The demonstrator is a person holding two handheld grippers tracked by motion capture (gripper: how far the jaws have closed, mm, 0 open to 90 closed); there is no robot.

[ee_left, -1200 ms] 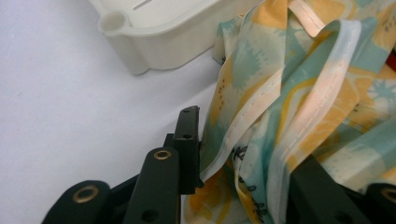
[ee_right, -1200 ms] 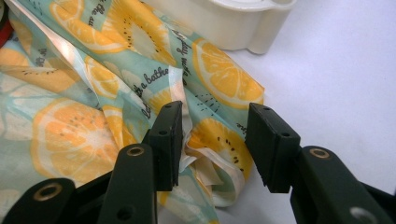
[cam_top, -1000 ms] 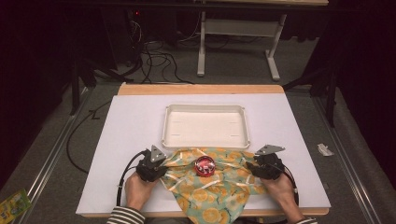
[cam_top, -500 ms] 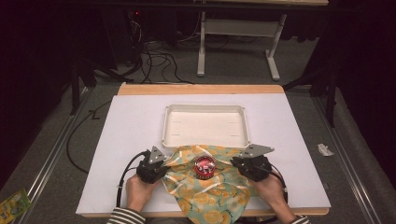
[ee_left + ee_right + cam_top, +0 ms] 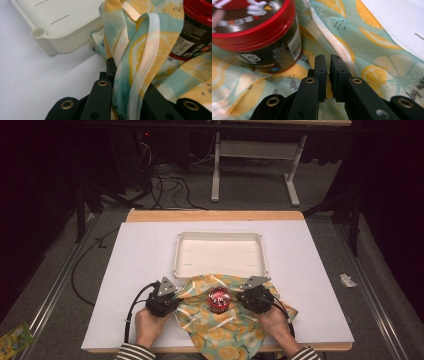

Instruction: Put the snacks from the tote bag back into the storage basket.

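- Left gripper [image 5: 173,299]: black two-jaw tool with a grey three-cornered plate on top, held in the person's left hand [image 5: 149,324] at the near left of the table; a black cable loops away from it toward the table's near edge. In the left gripper view its jaws are pinched on a bunched, hemmed edge of the cloth [image 5: 140,65], the fabric rising in folds out of the gap.
- Right gripper [image 5: 246,296]: same build, held in the right hand [image 5: 274,321], lying on the cloth's right part and pointing inward toward the tin. In the right gripper view the jaws have just been closing and stand nearly together with a narrow slit between the pads; whether cloth is caught in that slit cannot be told.
- Forearms: both come in from the near table edge, in striped sleeves.
- Cloth [image 5: 225,325]: thin woven square, pale teal printed with yellow-orange lemon slices, cream stitched hem; crumpled, spread at the near middle of the table, its near corner hanging over the edge and its far edge touching the tray.
- Tin [image 5: 218,299]: short round container, glossy red lid, dark printed label wall; stands upright on the cloth between the two grippers, near each.
- Tray [image 5: 182,251]: shallow white plastic rectangle with rounded corners and a raised rim, just beyond the cloth.
- Table [image 5: 140,250]: white matte sheet over a wooden top.
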